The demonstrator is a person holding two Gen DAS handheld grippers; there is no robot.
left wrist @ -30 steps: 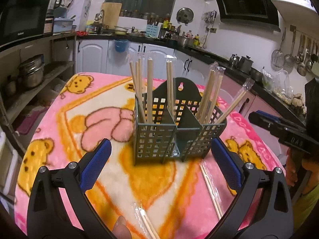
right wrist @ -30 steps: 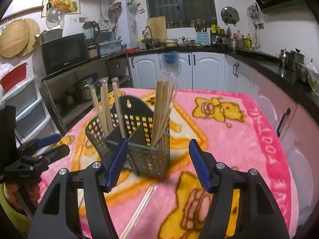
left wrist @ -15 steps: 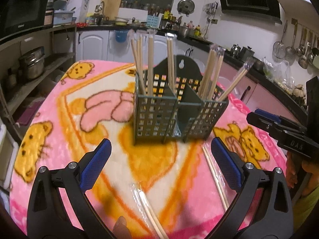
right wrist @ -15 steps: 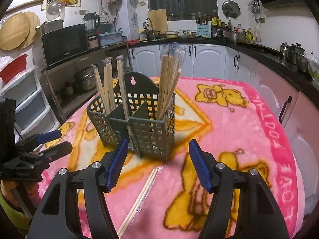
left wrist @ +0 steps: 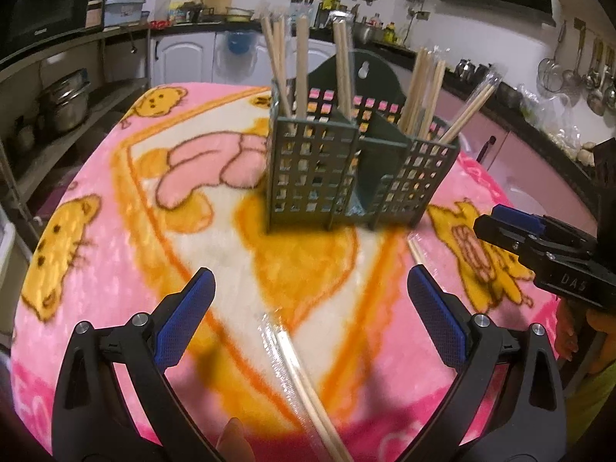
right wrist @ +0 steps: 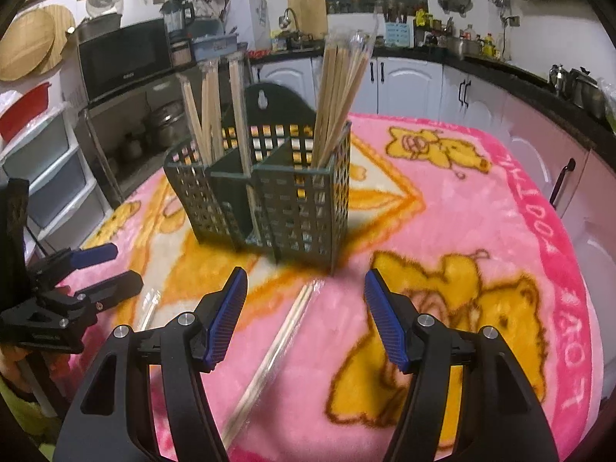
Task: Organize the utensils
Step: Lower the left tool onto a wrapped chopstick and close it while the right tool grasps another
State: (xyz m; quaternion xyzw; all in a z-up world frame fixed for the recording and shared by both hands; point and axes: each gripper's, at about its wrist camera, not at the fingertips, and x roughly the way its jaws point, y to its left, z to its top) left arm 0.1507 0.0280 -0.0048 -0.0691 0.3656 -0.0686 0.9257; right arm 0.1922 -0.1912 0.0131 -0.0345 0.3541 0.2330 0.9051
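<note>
A dark green utensil caddy point(left wrist: 346, 169) stands on the pink cartoon blanket point(left wrist: 115, 192), with several wrapped chopstick pairs upright in its compartments; it also shows in the right wrist view point(right wrist: 269, 200). A wrapped chopstick pair point(left wrist: 304, 381) lies on the blanket between the fingers of my open, empty left gripper point(left wrist: 308, 319). Another wrapped pair point(right wrist: 273, 350) lies between the fingers of my open, empty right gripper point(right wrist: 306, 315). Each gripper hovers low above its pair. The left gripper also shows in the right wrist view point(right wrist: 98, 273), and the right gripper shows in the left wrist view point(left wrist: 500, 223).
The blanket covers a table with edges close on all sides. Kitchen counters and white cabinets point(right wrist: 415, 81) run behind. Open shelves with pots point(left wrist: 61, 107) stand to the left. A microwave point(right wrist: 123, 57) sits on a shelf. Ladles hang on the wall point(left wrist: 589, 77).
Both grippers have dropped lower toward the blanket and tilted down. The caddy sits higher in both views, and the loose chopstick pairs now lie between the fingers. Both stay open.
</note>
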